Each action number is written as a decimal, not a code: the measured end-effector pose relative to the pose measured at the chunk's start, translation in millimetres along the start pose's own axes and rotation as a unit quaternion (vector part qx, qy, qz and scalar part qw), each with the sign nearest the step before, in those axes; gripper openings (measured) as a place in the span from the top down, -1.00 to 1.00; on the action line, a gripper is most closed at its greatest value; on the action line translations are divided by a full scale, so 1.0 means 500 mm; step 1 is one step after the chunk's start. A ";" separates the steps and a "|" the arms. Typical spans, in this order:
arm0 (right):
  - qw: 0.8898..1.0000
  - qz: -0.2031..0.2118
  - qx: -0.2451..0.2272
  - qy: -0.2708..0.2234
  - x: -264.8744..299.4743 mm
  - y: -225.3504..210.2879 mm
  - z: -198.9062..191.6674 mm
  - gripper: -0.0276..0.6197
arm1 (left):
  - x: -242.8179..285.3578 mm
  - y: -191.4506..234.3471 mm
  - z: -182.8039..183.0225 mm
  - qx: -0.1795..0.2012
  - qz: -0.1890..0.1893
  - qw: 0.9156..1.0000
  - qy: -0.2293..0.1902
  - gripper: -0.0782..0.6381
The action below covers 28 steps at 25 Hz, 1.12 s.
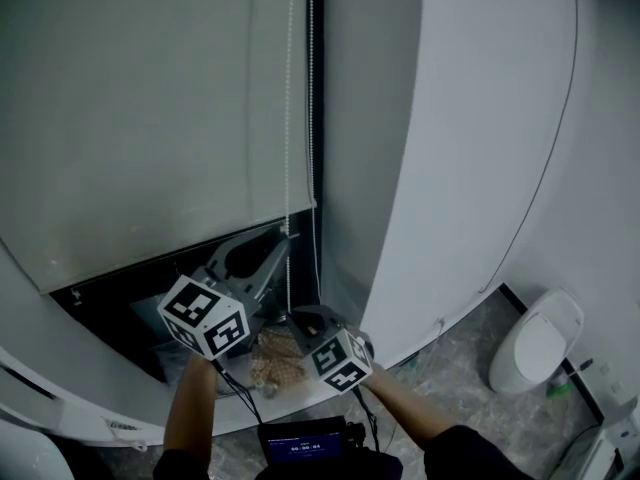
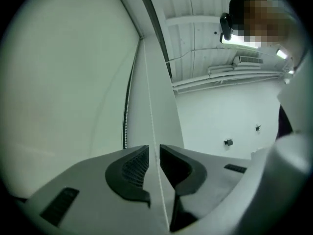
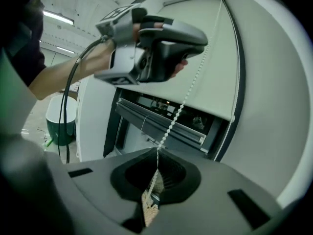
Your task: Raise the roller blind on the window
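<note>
A pale grey roller blind [image 1: 140, 108] covers most of the window, and its bottom bar [image 1: 180, 253] hangs above a dark gap. A white bead chain [image 1: 290, 118] runs down the blind's right edge. My left gripper [image 1: 283, 240] is up at the bar's right end. In the left gripper view its jaws [image 2: 153, 148] stand slightly apart, with the chain [image 2: 150, 102] running between them. Lower down, my right gripper [image 1: 295, 318] is shut on the chain [image 3: 181, 106], which stretches straight from its jaws [image 3: 157, 155] up to the left gripper.
A curved white wall panel [image 1: 430, 148] stands right of the window, with a thin black cable [image 1: 545, 168] on it. A white bin [image 1: 540, 343] sits on the floor at the right. A tan woven thing [image 1: 275, 363] lies below the grippers.
</note>
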State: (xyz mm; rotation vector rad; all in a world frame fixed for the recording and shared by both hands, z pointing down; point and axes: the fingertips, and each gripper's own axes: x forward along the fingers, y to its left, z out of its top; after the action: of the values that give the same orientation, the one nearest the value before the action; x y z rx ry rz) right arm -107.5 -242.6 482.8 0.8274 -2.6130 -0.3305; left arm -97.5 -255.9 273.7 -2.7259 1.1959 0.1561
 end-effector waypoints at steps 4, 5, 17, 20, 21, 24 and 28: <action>1.000 0.015 0.005 0.017 0.009 0.035 -0.043 0.87 | 0.024 -0.014 0.014 0.062 0.004 0.997 0.044 0.70; 1.000 0.017 0.008 0.019 0.011 0.040 -0.052 0.87 | 0.027 -0.016 0.010 0.079 0.009 0.995 0.054 0.71; 0.994 0.087 0.033 0.048 -0.007 0.082 -0.124 0.86 | 0.003 -0.031 -0.104 0.141 0.039 0.984 0.101 0.76; 0.994 0.079 0.071 -0.010 -0.049 0.019 -0.039 0.86 | 0.002 -0.025 -0.108 0.165 0.047 0.979 0.110 0.76; 0.994 0.069 0.074 -0.031 -0.064 -0.009 -0.003 0.86 | 0.001 -0.023 -0.115 0.173 0.047 0.977 0.118 0.76; 0.993 0.043 0.067 -0.090 -0.103 -0.085 0.113 0.82 | -0.004 -0.024 -0.153 0.183 0.041 0.973 0.138 0.76; 0.989 0.017 0.048 -0.136 -0.132 -0.159 0.238 0.72 | -0.006 -0.035 -0.216 0.184 0.031 0.969 0.163 0.76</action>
State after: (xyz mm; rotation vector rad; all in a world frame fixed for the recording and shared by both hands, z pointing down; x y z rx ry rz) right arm -67.9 -254.3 330.8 0.8192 -2.9130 -0.3299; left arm -83.5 -262.5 382.0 -2.4446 1.2404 -0.4788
